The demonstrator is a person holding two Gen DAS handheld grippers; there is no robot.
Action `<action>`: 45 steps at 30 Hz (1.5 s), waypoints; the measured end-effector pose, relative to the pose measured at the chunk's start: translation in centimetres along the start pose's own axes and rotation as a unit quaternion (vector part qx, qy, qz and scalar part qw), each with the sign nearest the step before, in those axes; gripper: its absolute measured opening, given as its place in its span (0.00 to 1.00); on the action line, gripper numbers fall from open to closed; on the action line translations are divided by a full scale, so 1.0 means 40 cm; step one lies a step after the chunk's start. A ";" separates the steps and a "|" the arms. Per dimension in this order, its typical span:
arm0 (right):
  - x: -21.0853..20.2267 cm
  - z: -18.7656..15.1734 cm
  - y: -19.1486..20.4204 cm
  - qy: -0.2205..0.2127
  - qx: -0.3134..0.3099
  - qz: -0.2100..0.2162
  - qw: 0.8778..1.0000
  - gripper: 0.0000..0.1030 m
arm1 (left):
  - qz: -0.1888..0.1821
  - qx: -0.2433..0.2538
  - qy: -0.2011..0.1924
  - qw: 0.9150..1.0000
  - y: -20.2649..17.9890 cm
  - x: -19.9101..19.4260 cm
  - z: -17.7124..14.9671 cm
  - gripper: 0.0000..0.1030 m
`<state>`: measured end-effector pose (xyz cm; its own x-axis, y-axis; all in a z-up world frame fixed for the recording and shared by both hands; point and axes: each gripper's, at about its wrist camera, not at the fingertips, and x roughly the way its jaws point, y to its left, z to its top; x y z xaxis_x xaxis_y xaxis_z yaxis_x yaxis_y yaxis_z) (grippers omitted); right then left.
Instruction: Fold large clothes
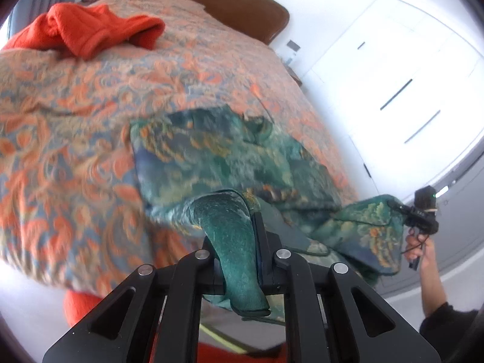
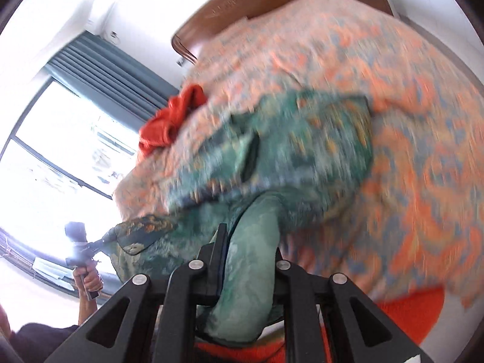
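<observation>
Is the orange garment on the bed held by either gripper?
No: the orange garment lies loose on the bedspread; both grippers clamp the green garment.

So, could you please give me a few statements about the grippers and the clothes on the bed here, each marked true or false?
1. The left gripper is shut on the green garment. True.
2. The right gripper is open, holding nothing. False: it grips the same green garment.
3. An orange garment lies crumpled on the bedspread. True.
4. The green garment is folded into a neat square. False: it is stretched between the grippers, partly on the bed.
5. The bedspread is plain white. False: it is patterned orange and blue.
</observation>
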<state>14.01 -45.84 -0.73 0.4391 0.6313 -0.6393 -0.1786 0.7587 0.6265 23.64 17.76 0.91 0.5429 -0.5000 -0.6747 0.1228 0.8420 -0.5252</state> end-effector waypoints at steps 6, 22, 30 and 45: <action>0.125 0.222 -0.062 -0.053 0.020 0.001 0.998 0.14 | 0.042 -0.071 -0.004 0.997 0.084 0.208 0.172 0.10; 0.398 0.373 -0.355 -0.067 0.239 0.036 0.968 0.55 | 0.054 -0.133 -0.037 0.989 0.112 0.251 0.221 0.92; 0.298 0.370 -0.362 -0.132 0.237 0.047 0.961 0.72 | 0.046 -0.047 -0.036 0.997 0.148 0.162 0.166 0.95; 0.516 0.346 -0.247 -0.017 0.008 -0.213 0.977 0.57 | 0.154 0.000 0.066 0.986 0.157 0.481 0.127 0.22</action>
<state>37.03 -42.53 -13.94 0.5002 0.2530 -0.8281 0.0398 0.9486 0.3139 39.07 14.45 -12.71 0.4409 -0.2421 -0.8643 -0.0312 0.9582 -0.2843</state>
